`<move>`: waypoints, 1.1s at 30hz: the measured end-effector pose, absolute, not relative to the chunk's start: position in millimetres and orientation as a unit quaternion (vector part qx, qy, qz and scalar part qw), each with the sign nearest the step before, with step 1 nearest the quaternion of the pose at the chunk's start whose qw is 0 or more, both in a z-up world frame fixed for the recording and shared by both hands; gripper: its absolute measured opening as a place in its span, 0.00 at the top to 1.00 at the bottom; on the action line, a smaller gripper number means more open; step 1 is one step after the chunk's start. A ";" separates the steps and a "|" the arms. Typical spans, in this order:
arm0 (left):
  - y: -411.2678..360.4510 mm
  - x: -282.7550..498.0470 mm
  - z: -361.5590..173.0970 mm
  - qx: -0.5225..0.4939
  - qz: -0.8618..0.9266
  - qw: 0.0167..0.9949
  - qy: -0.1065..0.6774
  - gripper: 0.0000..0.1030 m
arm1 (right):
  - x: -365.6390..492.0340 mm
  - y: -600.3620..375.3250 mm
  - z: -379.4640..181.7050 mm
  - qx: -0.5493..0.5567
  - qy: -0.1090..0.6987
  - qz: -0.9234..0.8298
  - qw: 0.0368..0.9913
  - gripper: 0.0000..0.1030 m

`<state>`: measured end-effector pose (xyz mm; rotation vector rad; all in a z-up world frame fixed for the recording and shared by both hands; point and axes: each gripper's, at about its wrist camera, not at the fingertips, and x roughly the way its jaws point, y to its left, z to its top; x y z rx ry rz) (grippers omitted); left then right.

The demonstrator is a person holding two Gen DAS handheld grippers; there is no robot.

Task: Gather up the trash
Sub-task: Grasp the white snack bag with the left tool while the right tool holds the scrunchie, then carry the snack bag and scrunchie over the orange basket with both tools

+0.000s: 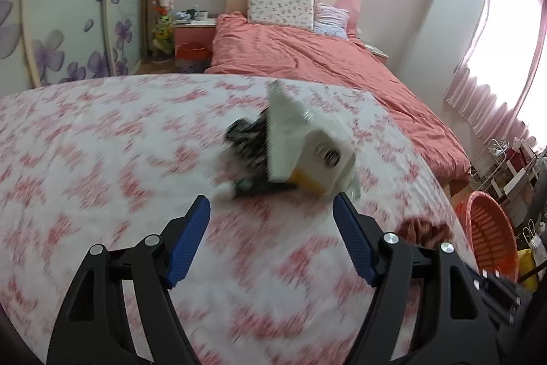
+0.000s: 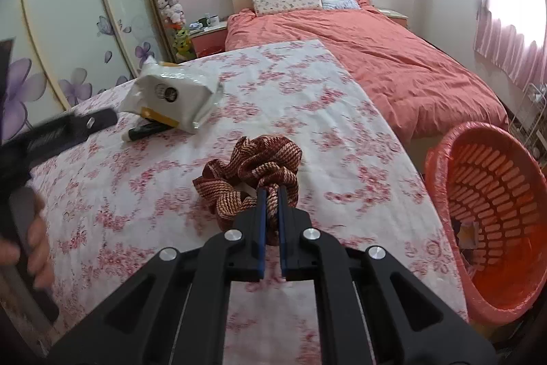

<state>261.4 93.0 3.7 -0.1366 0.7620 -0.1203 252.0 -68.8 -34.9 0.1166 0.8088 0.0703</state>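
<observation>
My right gripper (image 2: pixel 272 190) is shut on a red and cream woven strap (image 2: pixel 254 171) bunched on the floral table cover (image 2: pixel 307 98); the strap also shows in the left wrist view (image 1: pixel 425 230). My left gripper (image 1: pixel 271 206) is open and empty, just short of a white plastic packet (image 1: pixel 307 146) with a yellow corner. A dark marker (image 1: pixel 263 187) lies under the packet, and a black patterned item (image 1: pixel 246 139) sits behind it. The packet (image 2: pixel 174 94) and marker (image 2: pixel 145 132) also show in the right wrist view, with the left gripper (image 2: pixel 68 127) beside them.
An orange basket (image 2: pixel 492 207) lined with a pink bag stands off the table's right edge, with a scrap inside; it also shows in the left wrist view (image 1: pixel 489 235). A bed with a salmon duvet (image 2: pixel 393 64) lies beyond the table. A wire rack (image 1: pixel 495 166) stands at right.
</observation>
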 end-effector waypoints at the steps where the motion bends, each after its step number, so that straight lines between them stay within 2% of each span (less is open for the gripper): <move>1: 88.1 269.6 2.9 -0.062 -0.057 0.924 0.372 0.28 | 252.3 -70.8 -35.5 0.058 0.394 0.033 0.917 0.93; 8: 77.7 303.4 -11.1 -0.081 -0.061 0.912 0.397 0.29 | 253.6 -84.3 -40.6 0.062 0.398 0.032 0.915 0.93; 11: 78.1 305.3 -10.1 -0.098 -0.075 0.910 0.396 0.45 | 253.9 -86.7 -44.3 0.063 0.400 0.031 0.914 0.93; 16: 71.7 303.0 -2.2 -0.091 -0.090 0.913 0.387 0.83 | 252.8 -88.8 -45.9 0.067 0.401 0.030 0.913 0.93; 21: 64.8 296.3 9.0 -0.079 -0.095 0.920 0.372 0.87 | 249.1 -89.4 -42.5 0.067 0.397 0.027 0.915 0.93; 33: 46.6 261.4 35.6 -0.079 -0.122 0.928 0.344 0.88 | 224.9 -107.6 -18.6 0.073 0.371 0.001 0.926 0.93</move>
